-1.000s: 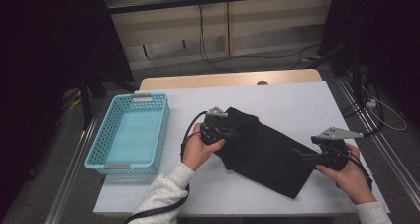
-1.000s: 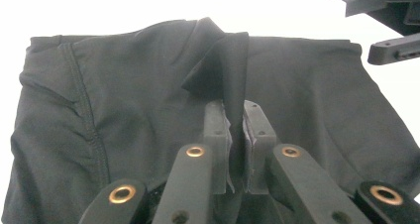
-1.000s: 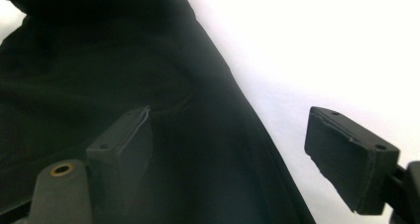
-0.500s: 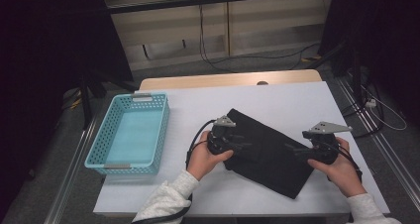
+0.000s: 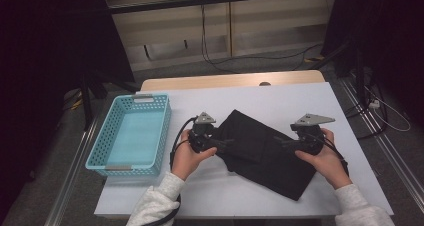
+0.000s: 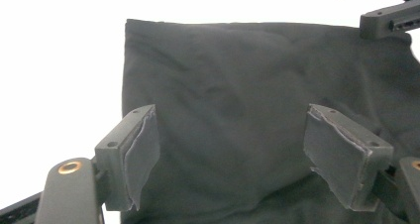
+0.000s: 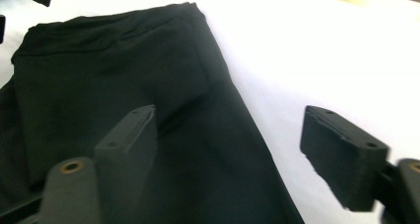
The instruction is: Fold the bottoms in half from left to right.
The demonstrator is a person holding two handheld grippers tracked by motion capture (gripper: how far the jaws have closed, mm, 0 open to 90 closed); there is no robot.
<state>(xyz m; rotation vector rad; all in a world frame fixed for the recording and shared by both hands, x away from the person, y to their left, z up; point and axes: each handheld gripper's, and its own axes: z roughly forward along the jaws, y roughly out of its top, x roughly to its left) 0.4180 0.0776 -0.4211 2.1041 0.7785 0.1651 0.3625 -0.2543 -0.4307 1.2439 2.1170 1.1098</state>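
Left gripper (image 5: 226, 142), centre of the high view: jaws spread, just been opening, nothing clamped; its tips sit over the left edge of the black cloth (image 5: 265, 153). Right gripper (image 5: 284, 143), right of centre: jaws parted, just been closing slightly, cloth below them, not pinched. The cloth lies folded flat on the white surface (image 5: 300, 101), centre-right. A turquoise basket (image 5: 162, 131) stands at left.

High view: above, looking down; claw views: close, sharing black cloth (image 5: 265, 153).
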